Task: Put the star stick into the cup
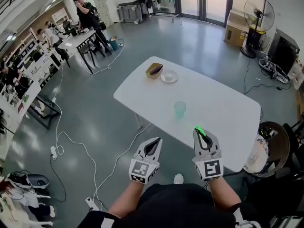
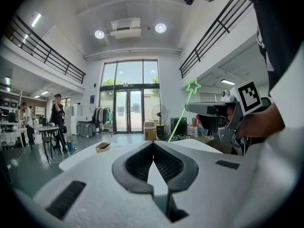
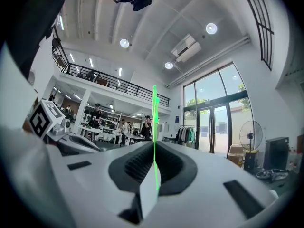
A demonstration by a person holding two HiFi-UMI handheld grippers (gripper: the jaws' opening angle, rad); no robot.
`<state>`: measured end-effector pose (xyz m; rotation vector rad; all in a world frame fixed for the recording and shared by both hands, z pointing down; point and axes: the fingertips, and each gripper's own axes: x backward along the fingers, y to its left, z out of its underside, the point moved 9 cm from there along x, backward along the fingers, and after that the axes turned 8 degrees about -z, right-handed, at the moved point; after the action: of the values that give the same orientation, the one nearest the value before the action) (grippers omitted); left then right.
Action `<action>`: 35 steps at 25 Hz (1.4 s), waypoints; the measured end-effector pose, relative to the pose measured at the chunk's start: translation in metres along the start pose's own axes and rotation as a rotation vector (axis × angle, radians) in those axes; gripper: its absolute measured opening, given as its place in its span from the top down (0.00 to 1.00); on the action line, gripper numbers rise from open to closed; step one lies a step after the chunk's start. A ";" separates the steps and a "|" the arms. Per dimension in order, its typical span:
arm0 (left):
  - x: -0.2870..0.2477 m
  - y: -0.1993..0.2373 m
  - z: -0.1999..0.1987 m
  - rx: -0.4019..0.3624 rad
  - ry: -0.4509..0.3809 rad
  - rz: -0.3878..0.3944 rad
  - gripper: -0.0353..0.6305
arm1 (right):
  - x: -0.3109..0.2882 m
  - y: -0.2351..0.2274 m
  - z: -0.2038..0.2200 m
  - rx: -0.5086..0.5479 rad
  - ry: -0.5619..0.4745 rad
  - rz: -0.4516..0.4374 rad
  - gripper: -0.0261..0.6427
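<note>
Right gripper (image 1: 201,137) has its jaws pinched tight on the shaft of the star stick (image 1: 200,129). In the right gripper view the green shaft (image 3: 155,141) runs straight up through the seam between the pads of that gripper (image 3: 155,148), with no gap either side. In the left gripper view the star (image 2: 193,85) sits on top and the shaft slants down below the right gripper (image 2: 209,110). Judgement: it is held partway along with the plain end left free, so that end can go into the cup first. Left gripper (image 1: 154,144) has its jaws drawn together with nothing between them, and its own view shows only a thin sliver of table at the seam (image 2: 153,148). Judgement: it is parked as the idle tool, just beside the right one. The cup (image 1: 180,109) is pale green, upright and alone mid-table (image 1: 223,113), ahead of both grippers and well apart from the stick. The stick is not yet over the cup; it hangs above the near table edge. The bowl (image 1: 154,70) and small plate (image 1: 169,76) stand at the far end, clear of the path. For writing there are only the black-and-white square markers on the gripper cubes (image 1: 212,168). No brand or label text is readable anywhere, including on the cardboard box (image 1: 236,28) by the fan (image 1: 258,14).
</note>
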<state>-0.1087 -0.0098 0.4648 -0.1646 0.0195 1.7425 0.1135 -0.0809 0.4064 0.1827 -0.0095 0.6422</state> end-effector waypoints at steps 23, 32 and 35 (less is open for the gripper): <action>-0.130 0.133 -0.003 -0.018 -0.018 0.045 0.93 | -0.168 -0.047 0.033 -0.008 0.037 0.049 0.94; -0.183 0.196 0.004 -0.023 0.017 0.166 0.93 | -0.216 -0.059 0.061 -0.086 0.140 0.202 0.94; -0.197 0.211 0.006 -0.021 0.022 0.205 0.93 | -0.224 -0.057 0.072 -0.123 0.176 0.248 0.94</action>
<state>-0.2830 -0.2392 0.4781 -0.2025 0.0354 1.9464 -0.0284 -0.2707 0.4527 0.0055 0.0989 0.9005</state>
